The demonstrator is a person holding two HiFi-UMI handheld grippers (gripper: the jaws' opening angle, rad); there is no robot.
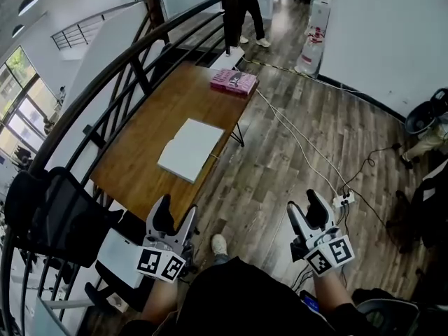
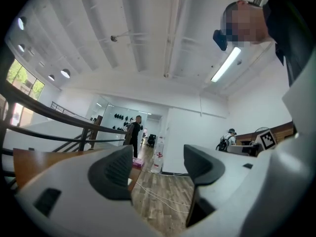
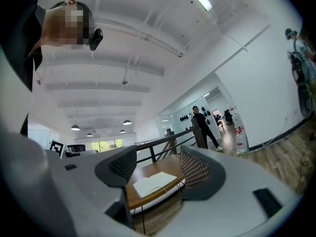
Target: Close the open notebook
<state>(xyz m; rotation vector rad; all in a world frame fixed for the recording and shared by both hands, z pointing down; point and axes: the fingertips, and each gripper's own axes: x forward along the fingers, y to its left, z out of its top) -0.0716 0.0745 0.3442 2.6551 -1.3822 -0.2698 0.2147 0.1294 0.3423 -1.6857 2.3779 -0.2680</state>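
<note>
Left gripper (image 1: 176, 210): jaws standing spread, nothing between them. Right gripper (image 1: 305, 206): jaws also standing spread, gripping nothing. Open notebook (image 1: 190, 149) lying flat on the wooden tabletop (image 1: 136, 135), well ahead of both jaws, untouched, and showing far off through the right jaws' gap. Pink package (image 1: 234, 82) sitting beyond the notebook, farther from the jaws.

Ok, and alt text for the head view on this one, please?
An open white notebook lies on a wooden table beside a dark curved railing. Below it the left gripper and right gripper, both open and empty, are held short of the table; a pink packet sits at the table's far end.
</note>
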